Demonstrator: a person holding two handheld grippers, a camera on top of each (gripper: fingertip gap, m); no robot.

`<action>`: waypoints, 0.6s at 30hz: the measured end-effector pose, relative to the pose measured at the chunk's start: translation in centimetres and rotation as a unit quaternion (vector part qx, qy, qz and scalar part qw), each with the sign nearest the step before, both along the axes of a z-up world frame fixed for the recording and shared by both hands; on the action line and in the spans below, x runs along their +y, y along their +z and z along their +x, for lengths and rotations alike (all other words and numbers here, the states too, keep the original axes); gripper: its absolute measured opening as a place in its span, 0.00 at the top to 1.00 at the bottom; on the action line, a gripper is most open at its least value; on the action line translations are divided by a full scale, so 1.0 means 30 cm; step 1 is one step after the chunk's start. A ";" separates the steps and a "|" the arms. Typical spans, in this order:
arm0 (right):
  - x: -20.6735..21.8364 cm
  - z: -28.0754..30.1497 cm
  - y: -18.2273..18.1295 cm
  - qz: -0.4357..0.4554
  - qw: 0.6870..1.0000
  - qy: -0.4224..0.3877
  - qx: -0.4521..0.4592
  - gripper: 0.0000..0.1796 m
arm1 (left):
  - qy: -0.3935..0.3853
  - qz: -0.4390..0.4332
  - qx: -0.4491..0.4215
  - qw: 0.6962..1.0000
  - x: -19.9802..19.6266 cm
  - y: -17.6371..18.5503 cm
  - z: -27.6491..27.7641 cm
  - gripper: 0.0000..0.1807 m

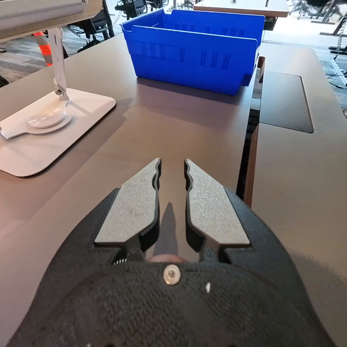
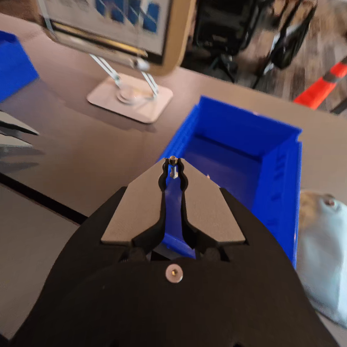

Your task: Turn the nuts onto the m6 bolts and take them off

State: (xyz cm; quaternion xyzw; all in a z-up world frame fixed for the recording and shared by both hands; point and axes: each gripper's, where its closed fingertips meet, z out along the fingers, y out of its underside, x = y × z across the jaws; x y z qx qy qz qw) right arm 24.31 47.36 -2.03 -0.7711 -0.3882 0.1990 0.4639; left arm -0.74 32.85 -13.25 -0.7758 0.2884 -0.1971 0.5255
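- No brand or label can be read on either tool; the tablet screen shows blue tiles, blurred past reading.
- Left claw: jaws apart with a clear gap, nothing between them. It hovers low over the brown matte counter, pointing at a blue plastic bin.
- Left claw's fingers: grey, grainy-textured flat plates on a black rough-textured body, inner edges scalloped.
- That blue plastic bin has ribbed walls and stands well ahead of the left claw; its inside is hidden from this view.
- White metal stand with a rounded flat base and hinged arm sits to the left on the counter.
- Right claw: jaws nearly closed, tips pinching a small metal bolt, head at the tips, shank pointing back between the jaws. Whether a nut sits on it cannot be told.
- Right claw hangs tilted down over the near wall of a second blue bin; this view is motion-blurred.
- A pale blue-grey rounded object lies just right of that bin.
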 end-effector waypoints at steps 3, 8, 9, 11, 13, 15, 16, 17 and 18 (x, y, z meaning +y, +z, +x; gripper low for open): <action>0.084 0.040 -0.140 -0.039 0.998 -0.027 -0.039 0.96 | 0.001 0.003 0.005 1.000 -0.001 -0.001 0.002 0.89; 0.166 0.039 -0.323 -0.104 0.989 -0.040 -0.093 0.96 | 0.004 0.002 0.002 1.000 0.000 0.001 -0.003 0.89; 0.178 0.042 -0.354 -0.113 0.987 -0.044 -0.103 0.96 | 0.005 0.001 0.001 1.000 0.000 0.000 -0.004 0.89; 0.193 0.049 -0.409 -0.130 0.983 -0.049 -0.121 0.96 | 0.005 -0.001 -0.001 1.000 0.000 0.000 -0.005 0.89; 0.203 0.054 -0.434 -0.129 0.982 -0.049 -0.129 0.96 | 0.003 -0.004 -0.004 1.000 0.001 -0.001 -0.006 0.89; 0.204 0.057 -0.440 -0.129 0.982 -0.051 -0.129 0.95 | 0.001 -0.006 -0.007 1.000 0.000 -0.001 -0.005 0.89; 0.205 0.058 -0.434 -0.128 0.983 -0.054 -0.122 0.90 | 0.001 -0.007 -0.007 1.000 0.000 -0.001 -0.005 0.89; 0.211 0.061 -0.421 -0.122 0.984 -0.060 -0.114 0.84 | 0.000 -0.008 -0.007 1.000 0.000 -0.002 -0.004 0.89; 0.214 0.061 -0.404 -0.115 0.986 -0.061 -0.105 0.83 | -0.001 -0.009 -0.007 1.000 0.000 -0.003 -0.004 0.89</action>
